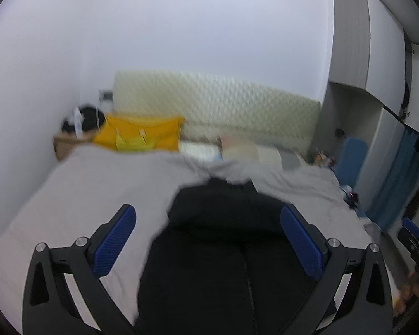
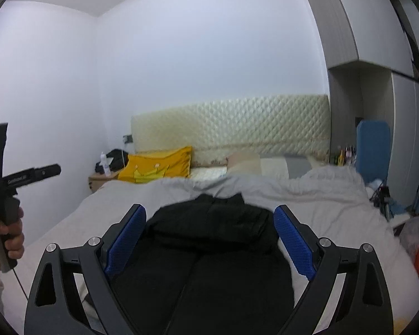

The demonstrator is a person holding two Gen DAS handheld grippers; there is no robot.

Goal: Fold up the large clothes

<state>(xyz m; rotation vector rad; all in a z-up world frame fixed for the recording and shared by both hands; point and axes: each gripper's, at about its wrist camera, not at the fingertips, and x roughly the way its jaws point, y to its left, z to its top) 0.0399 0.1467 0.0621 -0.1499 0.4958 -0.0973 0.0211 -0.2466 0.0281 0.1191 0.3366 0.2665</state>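
A large black garment [image 1: 215, 245] lies spread on the grey bed sheet [image 1: 92, 189], its far end bunched and doubled over; it also shows in the right wrist view [image 2: 209, 251]. My left gripper [image 1: 208, 223] is open, its blue pads wide apart above the garment, holding nothing. My right gripper [image 2: 209, 223] is open too, above the same garment. The left gripper's handle, held in a hand [image 2: 8, 240], shows at the left edge of the right wrist view.
A yellow pillow [image 2: 159, 164] and other pillows lie against the quilted cream headboard [image 2: 237, 128]. A bedside table [image 2: 100, 181] with a bottle and dark items stands at the left wall. A grey wardrobe [image 2: 377, 111], a blue board [image 2: 373, 145] and floor clutter are on the right.
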